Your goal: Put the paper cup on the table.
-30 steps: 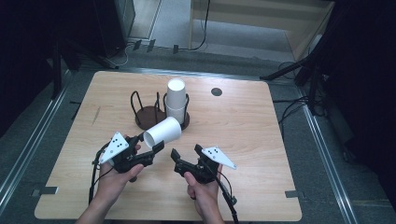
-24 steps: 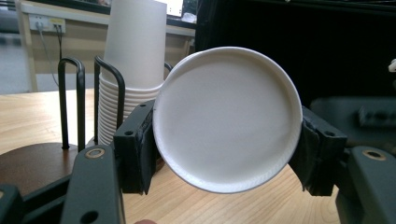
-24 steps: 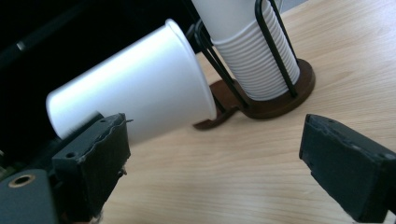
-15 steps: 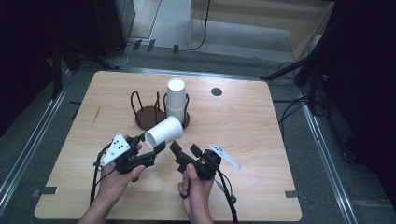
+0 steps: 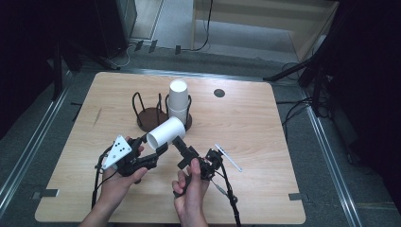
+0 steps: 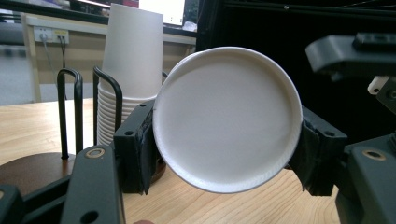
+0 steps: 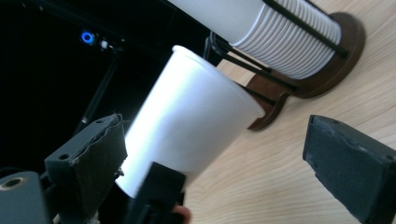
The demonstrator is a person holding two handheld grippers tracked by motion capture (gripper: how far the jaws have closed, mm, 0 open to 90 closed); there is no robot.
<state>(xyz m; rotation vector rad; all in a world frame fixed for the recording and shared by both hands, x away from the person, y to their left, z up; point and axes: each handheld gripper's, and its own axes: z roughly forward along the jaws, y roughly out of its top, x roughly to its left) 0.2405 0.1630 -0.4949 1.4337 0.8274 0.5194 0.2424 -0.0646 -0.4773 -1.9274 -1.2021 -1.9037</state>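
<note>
White cup (image 6: 226, 119) clamped, cup stack (image 6: 128, 70) behind

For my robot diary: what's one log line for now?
left gripper: shut on paper cup | right gripper: open beside it | cup stack: in holder

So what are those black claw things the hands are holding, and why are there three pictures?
Those are grippers: hand tools with two black jaws that pinch like tongs. A person holds one in each hand. One picture comes from a camera high above the wooden table. The other two come from little cameras riding on the grippers, looking along their jaws.

The left gripper is pinching a white paper cup lying on its side in the air. In its own view you see the cup's round bottom between the jaws. The right gripper is open, right next to that cup.

Behind them, a stack of cups stands in a dark holder with wire loops.
</note>
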